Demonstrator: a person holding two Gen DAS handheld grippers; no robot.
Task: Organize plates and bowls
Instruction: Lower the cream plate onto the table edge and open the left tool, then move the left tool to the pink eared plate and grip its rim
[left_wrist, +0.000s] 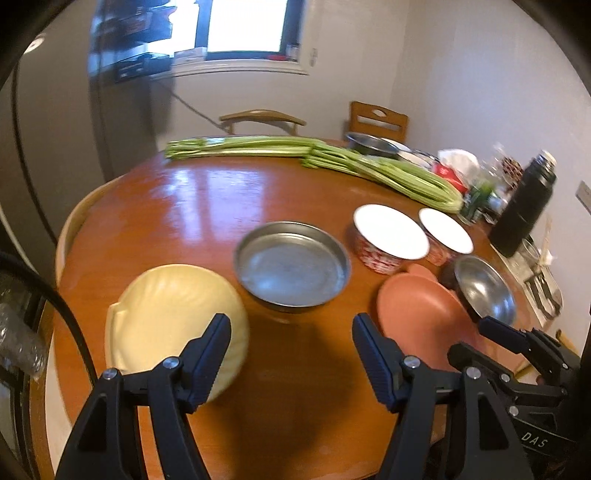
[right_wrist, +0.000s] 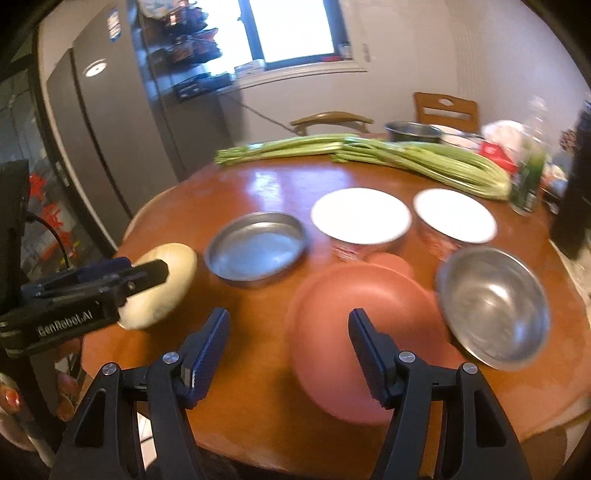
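On the round wooden table (left_wrist: 192, 206) lie a cream shell-shaped plate (left_wrist: 166, 314) at the near left, a flat steel dish (left_wrist: 291, 264), two red-patterned white bowls (left_wrist: 389, 232) (left_wrist: 445, 230), a terracotta plate (left_wrist: 417, 314) and a steel bowl (left_wrist: 484, 288). My left gripper (left_wrist: 291, 347) is open and empty, just above the near table between the cream and terracotta plates. My right gripper (right_wrist: 288, 343) is open and empty, its right finger over the terracotta plate (right_wrist: 351, 325). The steel bowl (right_wrist: 495, 306) sits to its right, the steel dish (right_wrist: 256, 247) ahead.
Long celery stalks (left_wrist: 332, 157) lie across the far side. A black thermos (left_wrist: 524, 206), a bottle, a red packet and other clutter crowd the right edge. A steel pot (right_wrist: 413, 133) and chairs stand behind. A fridge (right_wrist: 96, 129) is at left.
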